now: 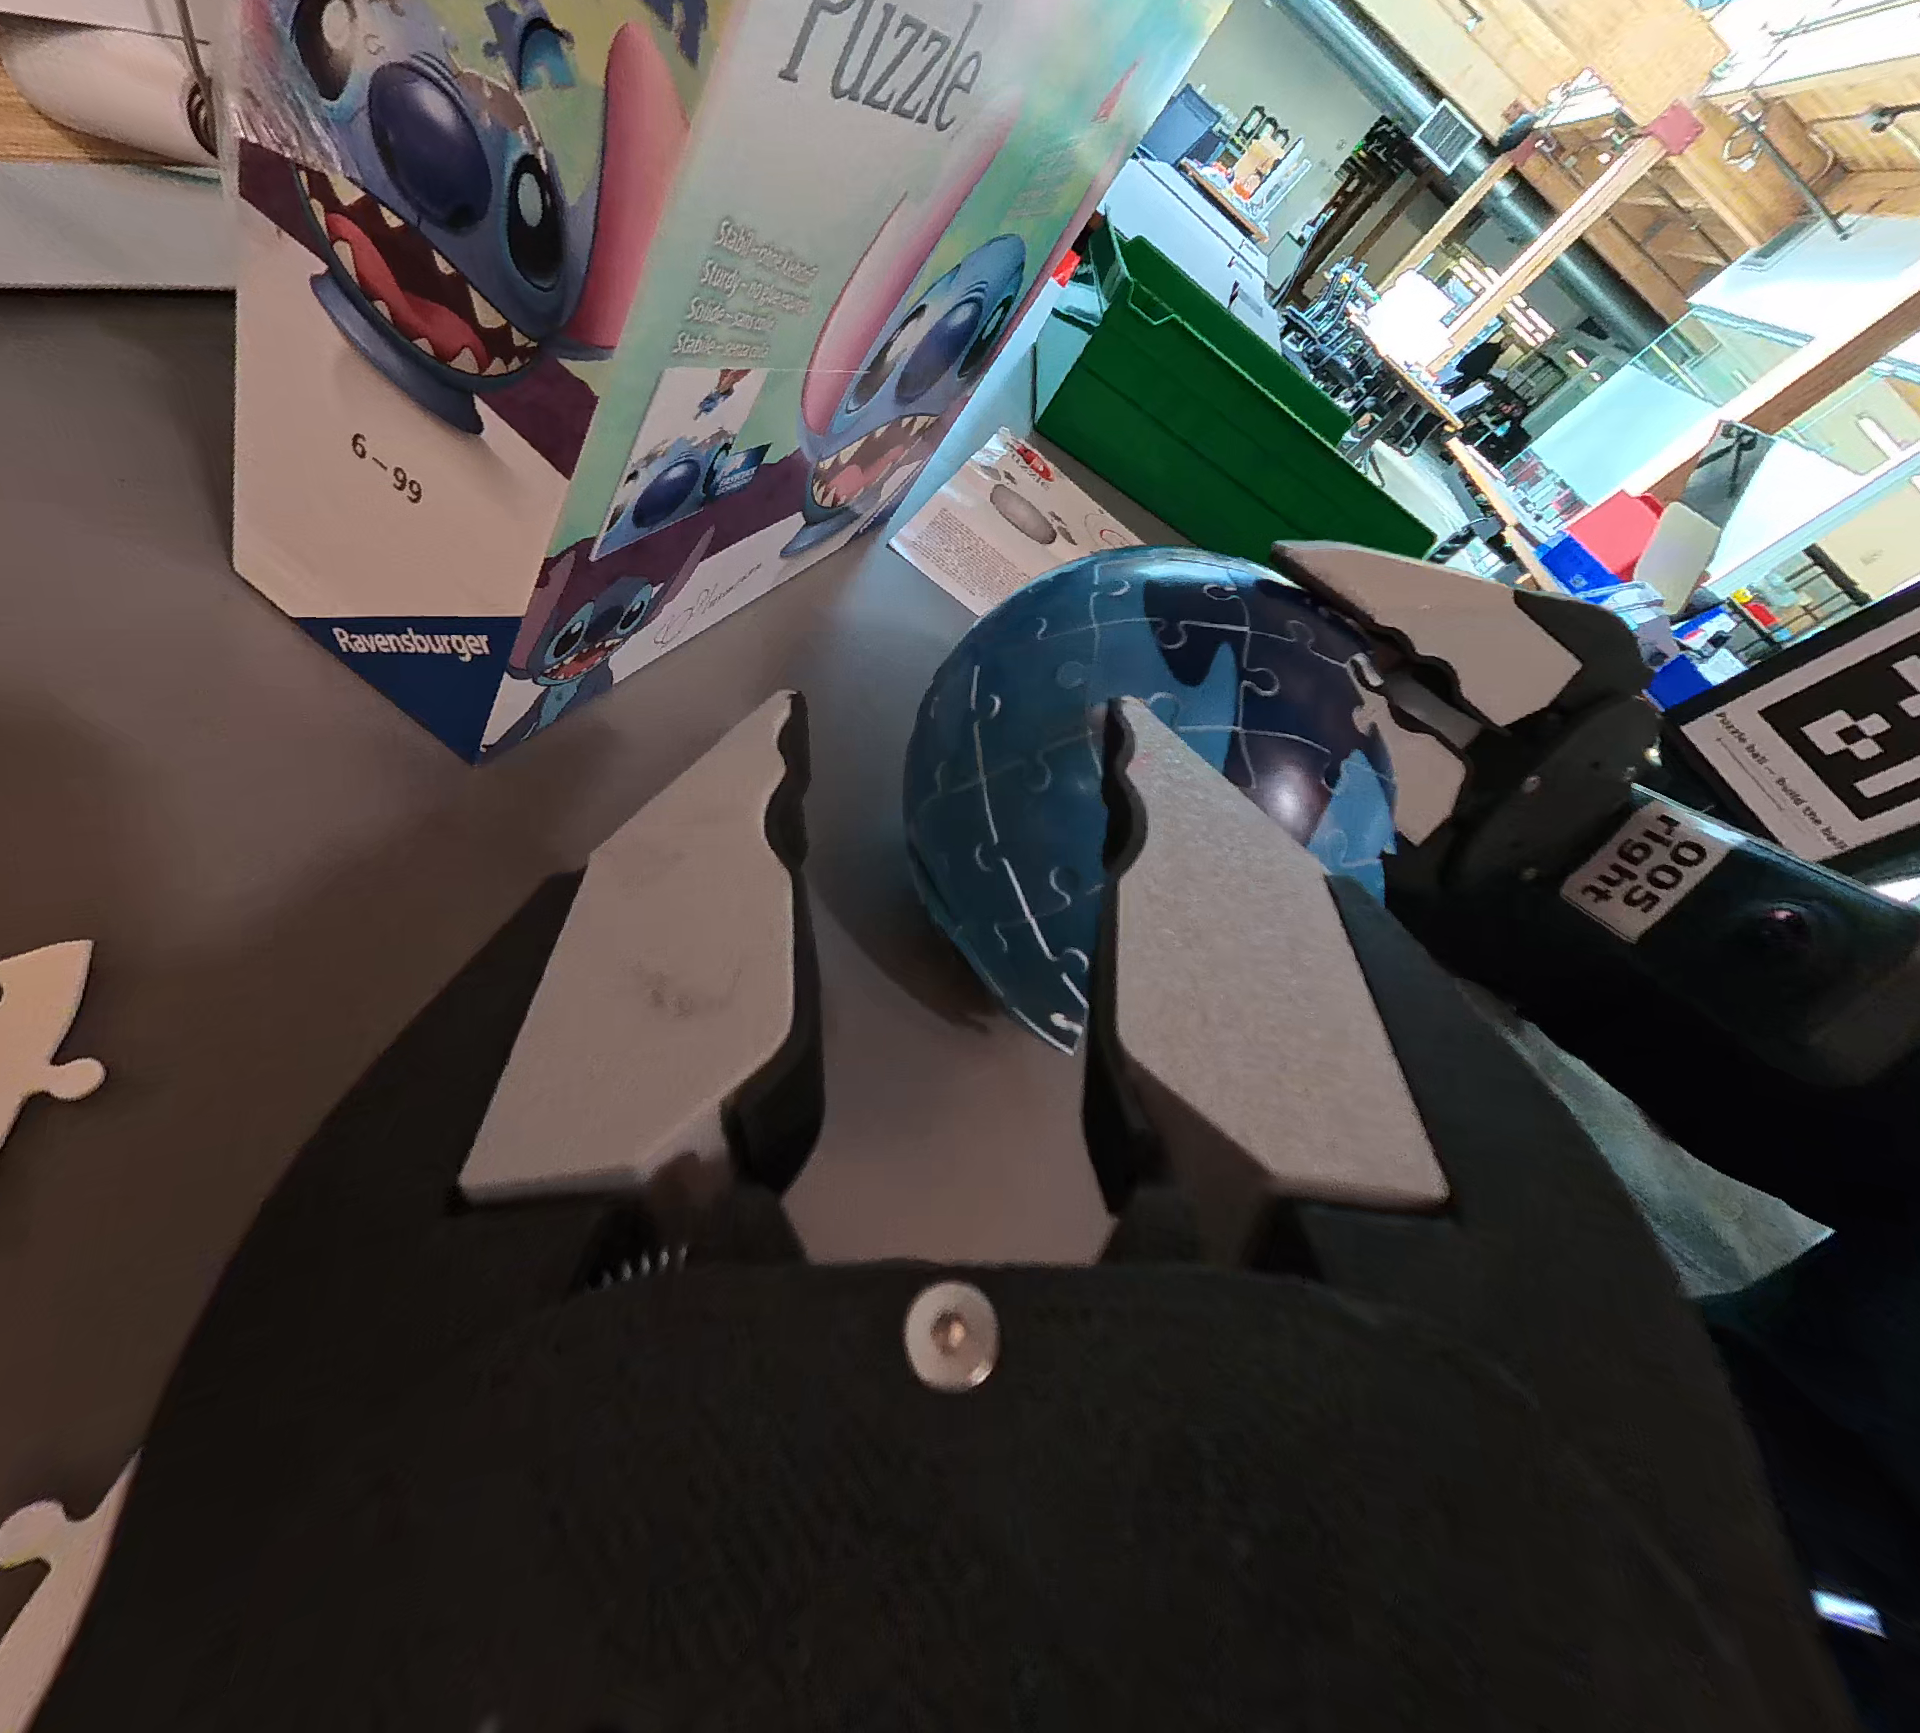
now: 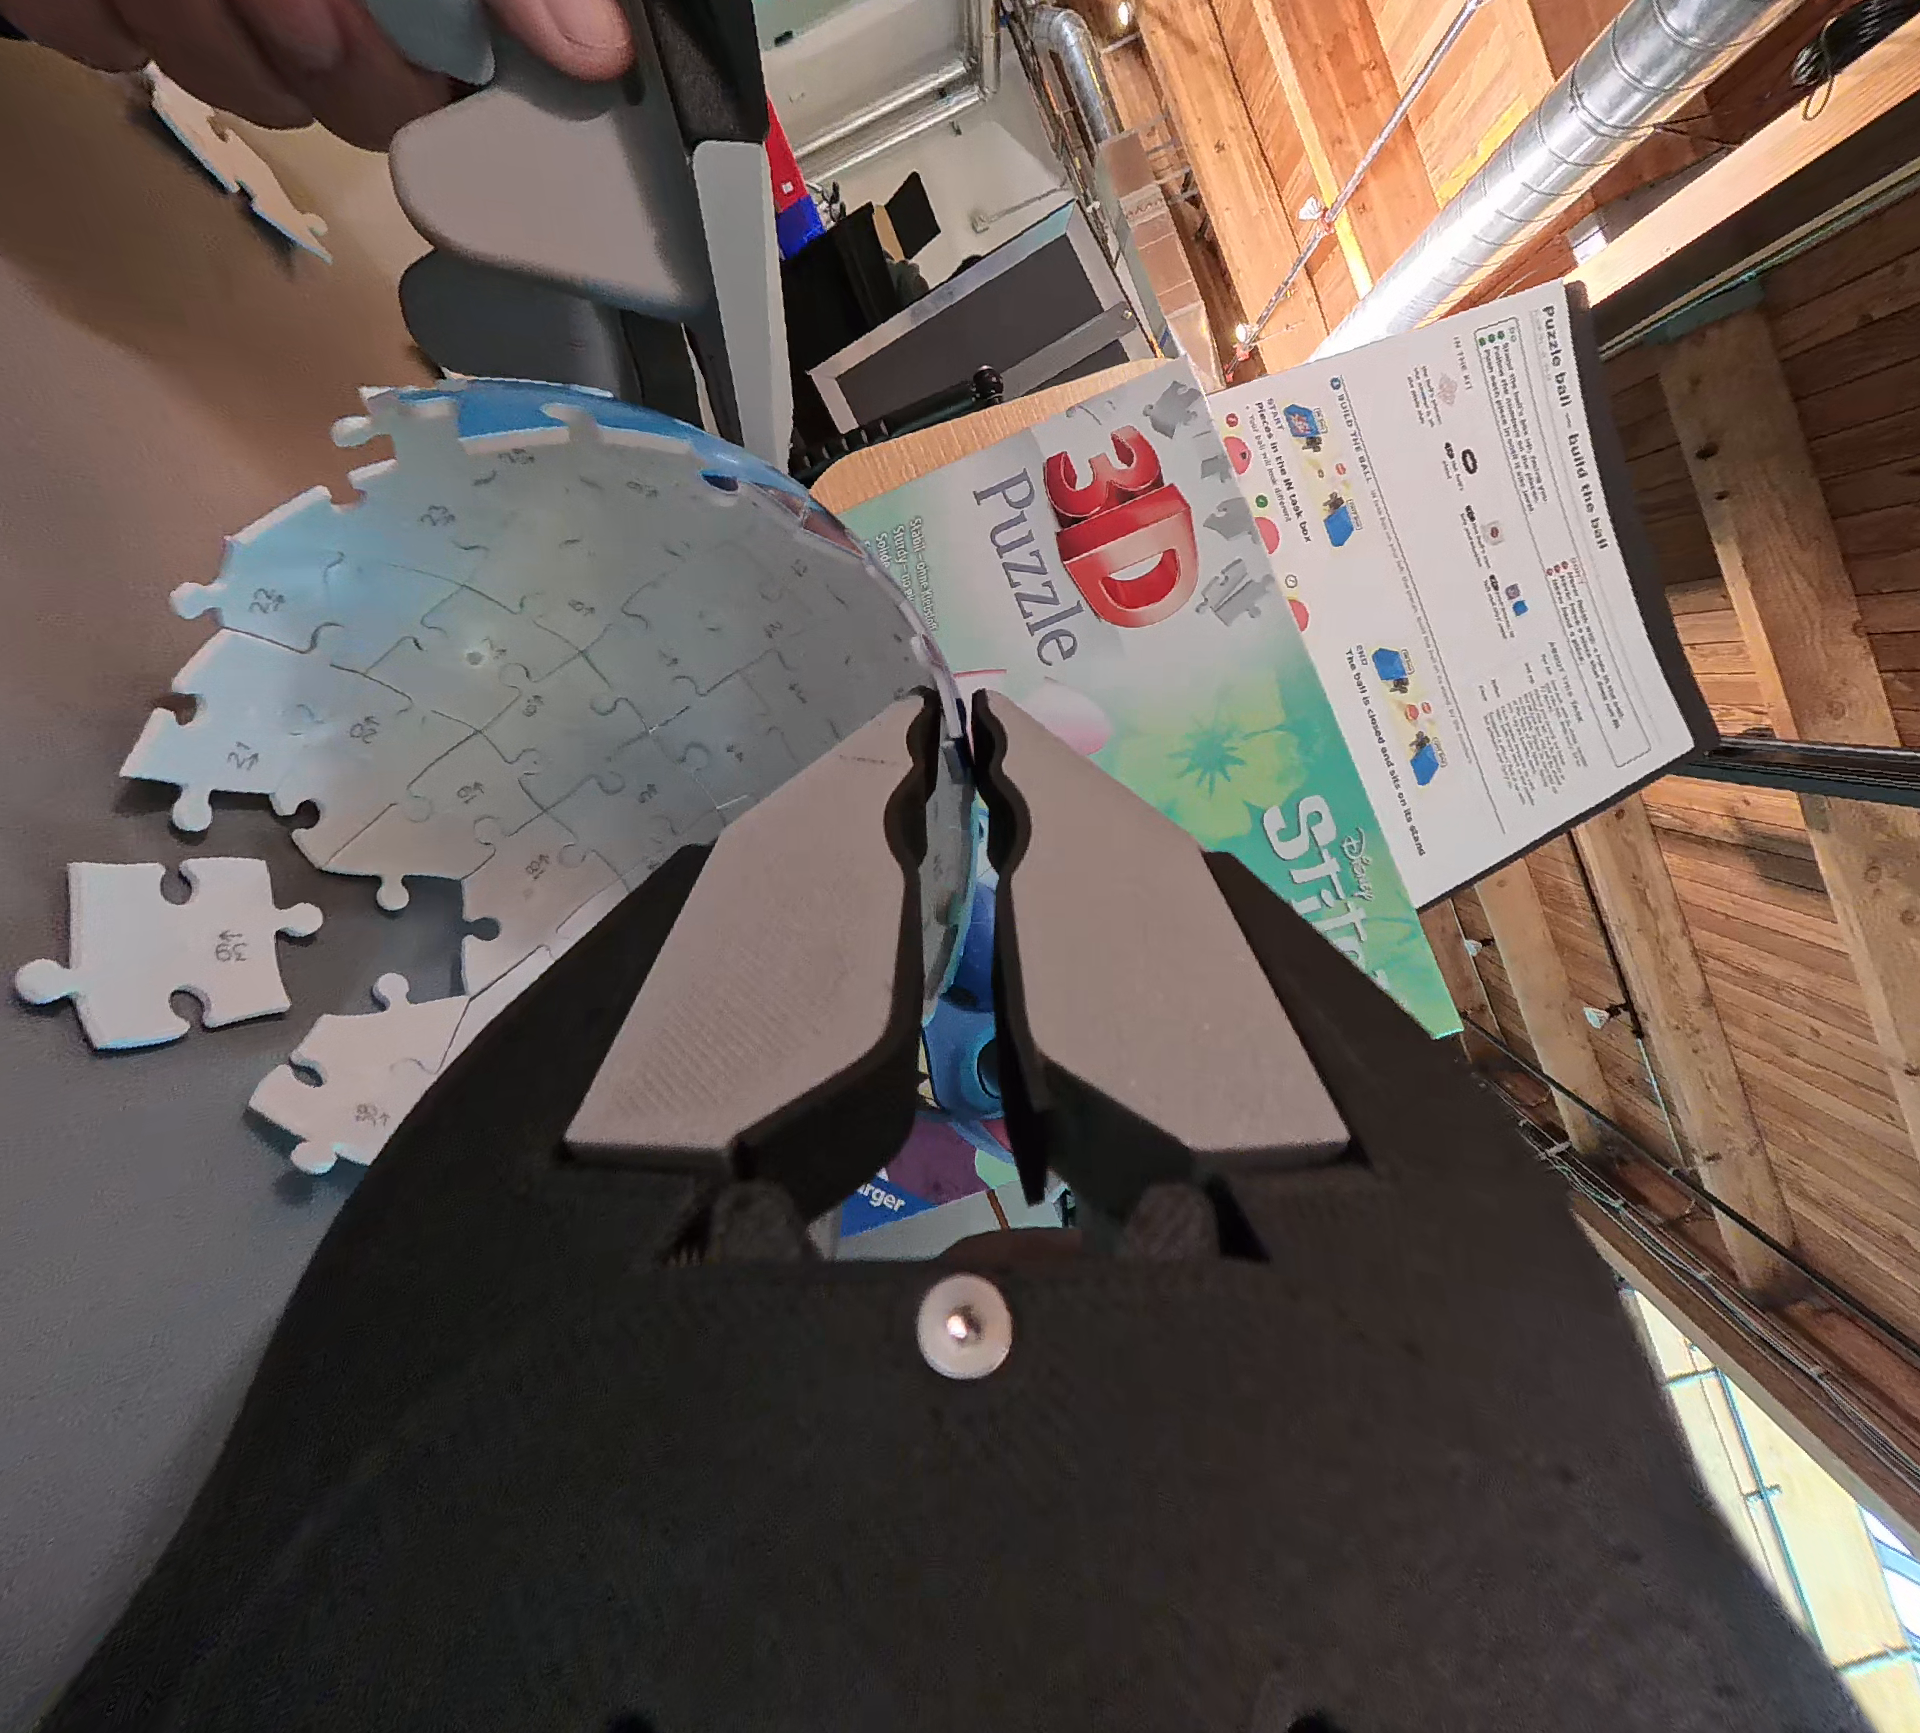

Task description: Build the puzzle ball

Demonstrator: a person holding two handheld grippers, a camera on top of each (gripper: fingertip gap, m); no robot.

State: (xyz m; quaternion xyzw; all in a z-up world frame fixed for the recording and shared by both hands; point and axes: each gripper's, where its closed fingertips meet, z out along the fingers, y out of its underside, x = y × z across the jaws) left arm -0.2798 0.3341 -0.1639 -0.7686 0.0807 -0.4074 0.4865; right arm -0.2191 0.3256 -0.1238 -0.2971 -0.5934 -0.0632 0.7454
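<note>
— Where's your half-built puzzle ball [image 1: 1049,810]?

— On the grey table [image 1: 208,748], just in front of the puzzle box [image 1: 582,249]. Your right gripper [image 2: 961,727] is clenched on its rim, one finger inside the shell and one outside.

— And your left gripper [image 1: 951,748]?

— Released, holding nothing; the ball sits just past its right finger. Loose puzzle pieces [image 2: 166,951] lie white side up beside the shell.
</note>
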